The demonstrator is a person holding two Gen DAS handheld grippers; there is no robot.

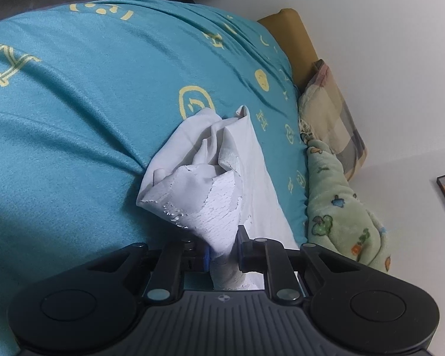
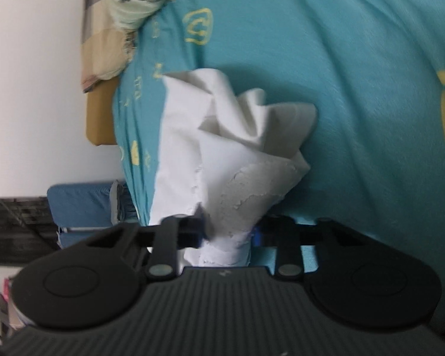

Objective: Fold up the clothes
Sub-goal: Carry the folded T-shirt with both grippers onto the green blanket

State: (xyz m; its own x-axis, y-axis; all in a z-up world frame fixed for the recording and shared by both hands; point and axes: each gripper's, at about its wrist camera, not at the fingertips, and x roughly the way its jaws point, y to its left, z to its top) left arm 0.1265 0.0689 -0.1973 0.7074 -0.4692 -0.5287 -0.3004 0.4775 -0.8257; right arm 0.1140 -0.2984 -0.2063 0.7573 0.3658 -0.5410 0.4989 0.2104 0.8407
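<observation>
Both sets of jaws clamped on bunched edges of the white garment [image 1: 216, 178], left gripper [image 1: 224, 255] and right gripper [image 2: 228, 237] alike, cloth crumpled on the teal bed sheet [image 1: 74, 118]. Best now: lift together, draw apart until flat, keep equal tension, avoid snagging the textured patch.

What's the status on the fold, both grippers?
Left gripper shut on white garment. Right gripper shut on it too. Garment bunched on teal bedsheet. Nothing in the way.
</observation>
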